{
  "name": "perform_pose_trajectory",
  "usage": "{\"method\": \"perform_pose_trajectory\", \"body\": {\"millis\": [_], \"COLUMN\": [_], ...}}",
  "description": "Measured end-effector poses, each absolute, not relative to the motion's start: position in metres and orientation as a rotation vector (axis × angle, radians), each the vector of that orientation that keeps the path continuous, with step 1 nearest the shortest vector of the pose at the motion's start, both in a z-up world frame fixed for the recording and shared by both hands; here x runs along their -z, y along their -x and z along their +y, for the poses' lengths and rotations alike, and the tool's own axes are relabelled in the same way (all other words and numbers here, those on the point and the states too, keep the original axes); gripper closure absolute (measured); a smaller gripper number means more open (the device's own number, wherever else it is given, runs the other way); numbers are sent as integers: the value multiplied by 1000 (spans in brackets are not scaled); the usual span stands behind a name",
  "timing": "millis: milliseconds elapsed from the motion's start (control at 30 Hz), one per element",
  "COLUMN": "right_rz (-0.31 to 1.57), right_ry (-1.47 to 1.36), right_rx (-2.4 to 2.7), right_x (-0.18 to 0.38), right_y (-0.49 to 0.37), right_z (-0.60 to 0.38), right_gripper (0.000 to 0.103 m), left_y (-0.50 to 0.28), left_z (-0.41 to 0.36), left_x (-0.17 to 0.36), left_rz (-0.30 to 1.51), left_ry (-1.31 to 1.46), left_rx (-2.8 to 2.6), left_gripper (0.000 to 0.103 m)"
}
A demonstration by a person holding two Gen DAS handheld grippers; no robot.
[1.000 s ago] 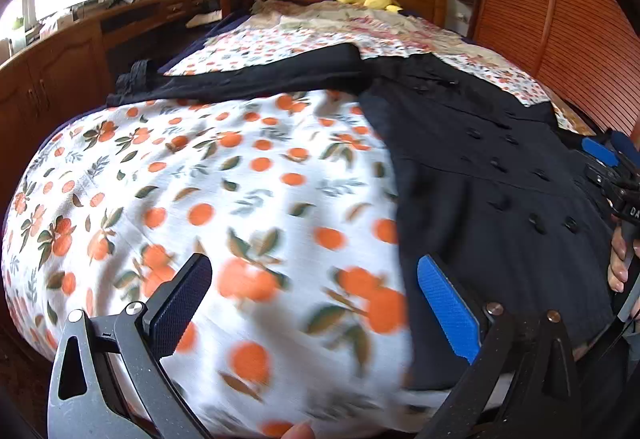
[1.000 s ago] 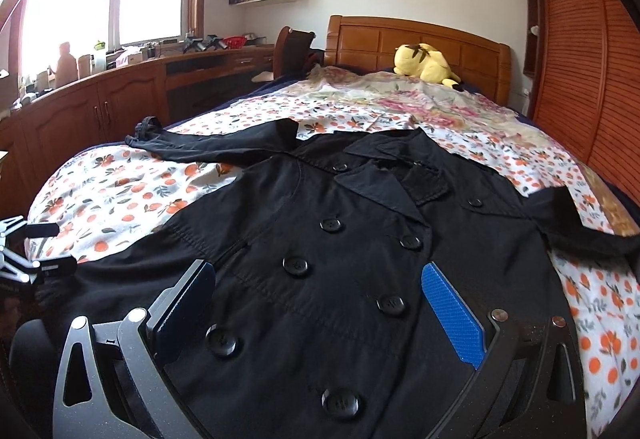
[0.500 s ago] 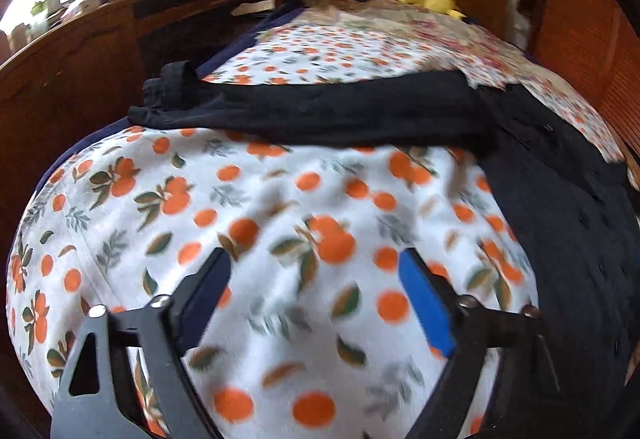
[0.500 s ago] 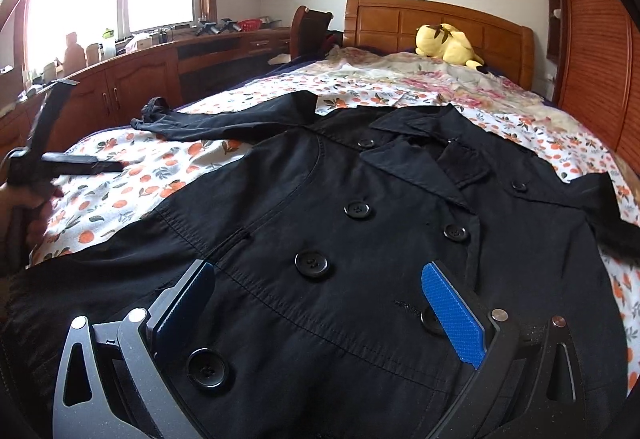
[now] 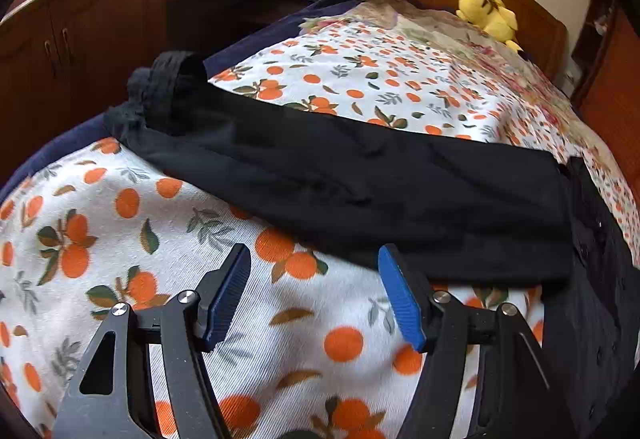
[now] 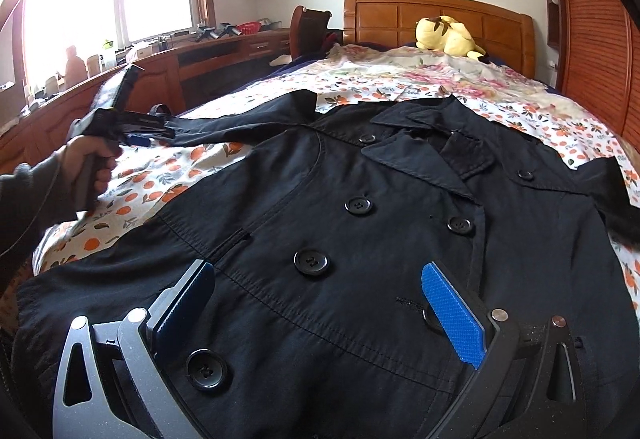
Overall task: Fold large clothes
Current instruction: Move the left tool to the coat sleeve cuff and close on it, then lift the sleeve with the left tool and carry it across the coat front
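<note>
Left wrist view: your left tongs [image 5: 314, 295] stood wide and empty above the orange-print bedspread [image 5: 120, 239], with the black coat's outstretched sleeve [image 5: 340, 183] lying just beyond the pad tips, its cuff [image 5: 172, 87] up at the bed's edge. Right wrist view showed your right tongs [image 6: 316, 303] equally wide, holding nothing, poised low over the front of the black coat [image 6: 360, 239], between two of its buttons. The coat lay face up and buttoned across the bed [image 6: 440, 83], collar toward the headboard [image 6: 436, 15], both sleeves flung outward. It looked a heavyish woven garment: soft and limp, likely to sag and drag instead of holding a crease, its smooth cloth apt to slip from a shallow pinch. You would probably do best gripping the sleeve near the cuff or at a seam, where layers bunch thicker. A yellow plush toy [image 6: 448, 35] sat well apart by the headboard.
</note>
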State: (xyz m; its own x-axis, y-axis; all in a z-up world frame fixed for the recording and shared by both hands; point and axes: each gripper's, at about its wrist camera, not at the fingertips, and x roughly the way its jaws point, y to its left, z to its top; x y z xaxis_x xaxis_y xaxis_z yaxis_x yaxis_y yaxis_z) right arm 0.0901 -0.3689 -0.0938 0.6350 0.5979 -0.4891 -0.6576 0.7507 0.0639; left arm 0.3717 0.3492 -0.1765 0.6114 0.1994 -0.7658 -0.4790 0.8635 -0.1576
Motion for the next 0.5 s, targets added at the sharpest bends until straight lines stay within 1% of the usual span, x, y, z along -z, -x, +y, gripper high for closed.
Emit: {"method": "perform_pose_trajectory", "body": {"millis": [133,200,267,300,333,367,467,500], "right_rz": [517,521,522,522,523,524,526,525], "right_ry": [113,108,104,103,103,103,106,106], "right_rx": [-725,-726,-727,-728,-727,-728,-728,-728], "right_x": [95,95,96,96,96,97,97,97], "right_y": [-92,-93,-94,-95,-94,-94,-94,-94], "right_z": [-368,-369,-369,-369,-368,-368,-366,-365], "right_gripper": [0,0,0,0,0,0,0,0], "left_y": [-384,-389,-393,-395,-396,-398,-403,-404], "left_z": [361,369,374,375,375,375,364,358], "left_x": [187,192,194,194,193,193,186,179], "left_rz": [832,836,833,826,825,828,861,868], "left_ry": [436,487,500,503,501,492,402,351], "left_rx": [-401,-406,-416,-419,-418,-421,-444,-451], "left_gripper": [36,41,52,55,66,80,97,99]}}
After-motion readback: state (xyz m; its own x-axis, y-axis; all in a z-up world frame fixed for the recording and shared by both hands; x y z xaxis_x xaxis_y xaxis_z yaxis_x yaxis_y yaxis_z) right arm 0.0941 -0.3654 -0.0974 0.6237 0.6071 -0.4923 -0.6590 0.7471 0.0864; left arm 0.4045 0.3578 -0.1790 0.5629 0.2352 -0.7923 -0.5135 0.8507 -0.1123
